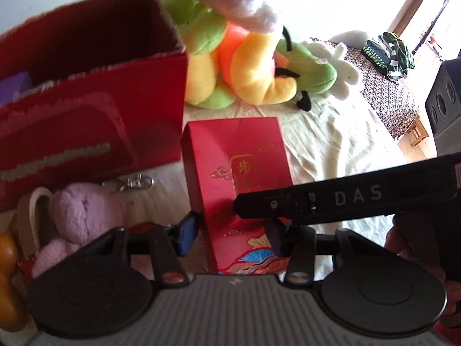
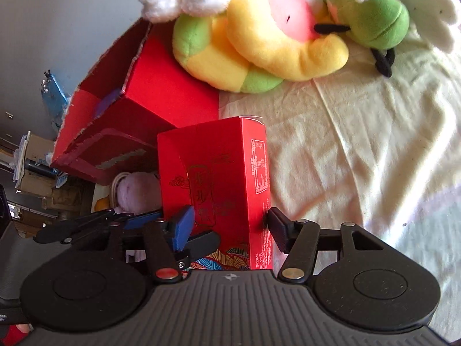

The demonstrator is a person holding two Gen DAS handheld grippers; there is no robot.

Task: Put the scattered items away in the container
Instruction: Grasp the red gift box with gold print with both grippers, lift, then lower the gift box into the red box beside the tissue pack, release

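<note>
I am holding both grippers at the carton [image 1: 236, 190], a tall red pack standing upright on the sheet [image 1: 331, 144], just right of the red box [image 1: 92, 109]. The left gripper [image 1: 230, 230] is straddling the carton's lower part; its blue pad [image 1: 187, 232] is sitting just off the left face, the dark pad at the right face, and I cannot tell whether they are pinching. The right gripper [image 2: 230, 225] is bracketing the same carton [image 2: 219, 184] from another side, both pads looking in contact with its faces, so I am logging it as clamped. The box [image 2: 138, 109] is open-topped with a torn rim. A pink plush [image 1: 77, 219] is lying in front of the box, left of the carton. A caterpillar plush [image 1: 253, 66] is lying behind, against the box's right wall.
</note>
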